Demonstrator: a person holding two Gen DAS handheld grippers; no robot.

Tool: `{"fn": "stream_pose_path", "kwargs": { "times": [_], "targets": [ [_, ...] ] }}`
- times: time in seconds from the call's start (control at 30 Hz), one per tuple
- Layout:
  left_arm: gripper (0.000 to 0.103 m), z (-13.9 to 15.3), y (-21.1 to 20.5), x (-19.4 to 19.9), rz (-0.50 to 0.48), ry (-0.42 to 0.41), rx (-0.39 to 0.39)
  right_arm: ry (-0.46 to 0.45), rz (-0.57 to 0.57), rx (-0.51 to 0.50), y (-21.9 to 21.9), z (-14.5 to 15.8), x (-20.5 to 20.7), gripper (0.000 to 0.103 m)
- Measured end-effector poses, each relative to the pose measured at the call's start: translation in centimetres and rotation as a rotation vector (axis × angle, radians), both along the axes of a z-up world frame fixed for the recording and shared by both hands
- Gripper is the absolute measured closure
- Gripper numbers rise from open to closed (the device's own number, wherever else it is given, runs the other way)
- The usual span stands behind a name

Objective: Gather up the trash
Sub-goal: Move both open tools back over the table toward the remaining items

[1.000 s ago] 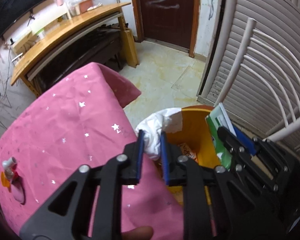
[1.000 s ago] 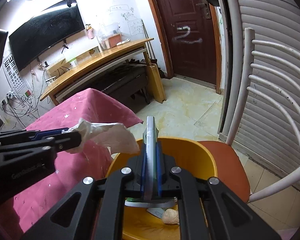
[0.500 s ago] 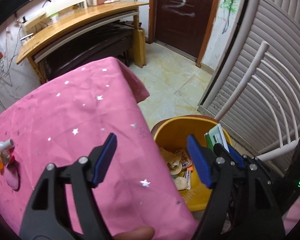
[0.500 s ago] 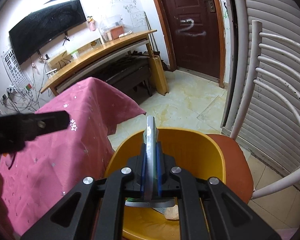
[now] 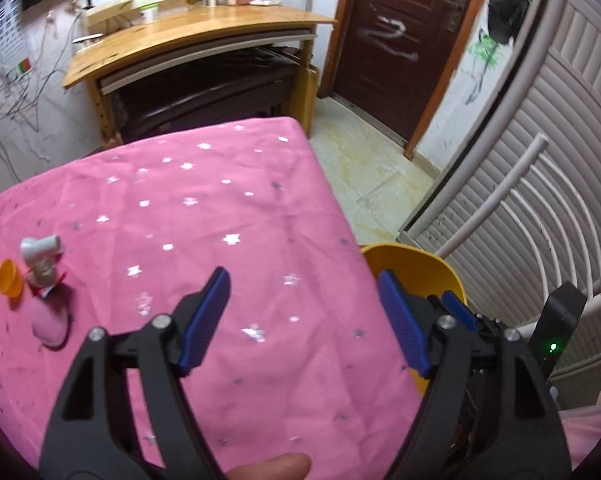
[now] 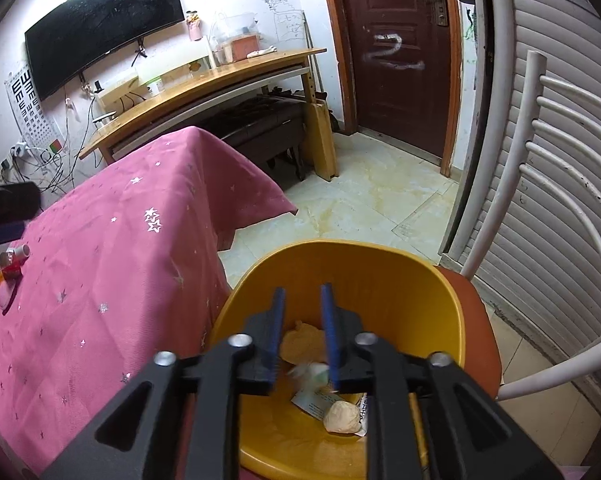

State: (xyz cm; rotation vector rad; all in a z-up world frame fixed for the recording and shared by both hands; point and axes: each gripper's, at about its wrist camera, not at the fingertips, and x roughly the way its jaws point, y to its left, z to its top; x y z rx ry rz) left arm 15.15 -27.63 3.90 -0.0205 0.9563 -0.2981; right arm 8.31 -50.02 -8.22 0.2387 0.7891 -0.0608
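A yellow bin (image 6: 380, 280) stands on an orange chair seat, holding crumpled paper balls (image 6: 342, 418) and a blurred green-and-white packet (image 6: 310, 374) in motion. My right gripper (image 6: 302, 312) is open and empty just above the bin. My left gripper (image 5: 306, 316) is open wide and empty over the pink starred tablecloth (image 5: 220, 220), with the bin (image 5: 412, 264) at its right. At the table's left lie a small bottle with a white cap (image 5: 40, 256), an orange cap (image 5: 9, 284) and a pink pouch (image 5: 46, 320); these also show in the right wrist view (image 6: 12, 262).
A white chair back (image 6: 548, 160) curves beside a slatted shutter on the right. A wooden desk (image 5: 188, 36) and a dark door (image 6: 396, 52) stand beyond the tiled floor. The right gripper's body (image 5: 556, 320) sits by the bin.
The left gripper dropped the white tissue, opened, and swung left over the table. The right gripper opened and released the green-and-white packet into the bin.
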Motion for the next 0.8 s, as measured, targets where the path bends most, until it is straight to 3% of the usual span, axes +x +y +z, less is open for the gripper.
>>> {"fn": "stream_pose_path", "kwargs": {
  "times": [0.03,0.07,0.1,0.47,0.53,0.8],
  "targets": [
    [0.028,0.2,0.5,0.0,0.008,-0.003,-0.004,-0.001,0.001,-0.002,0.2,0.0,0.0,0.061],
    [0.028,0.4,1.3,-0.1,0.02,-0.008,-0.011,-0.003,0.002,-0.001,0.2,0.1,0.0,0.044],
    [0.028,0.6,2.0,-0.2,0.029,-0.012,-0.017,-0.011,0.006,0.0,0.4,0.2,-0.1,0.04],
    [0.028,1.9,12.0,-0.6,0.18,-0.048,-0.059,-0.048,0.039,-0.054,3.4,2.0,0.1,0.035],
    [0.028,2.0,13.7,-0.5,0.209,-0.045,-0.074,-0.053,0.011,-0.128,4.1,2.6,0.3,0.035],
    [0.024,2.4,20.5,-0.2,0.315,-0.059,-0.09,-0.164,0.013,-0.165,7.1,6.5,0.3,0.03]
  ]
}}
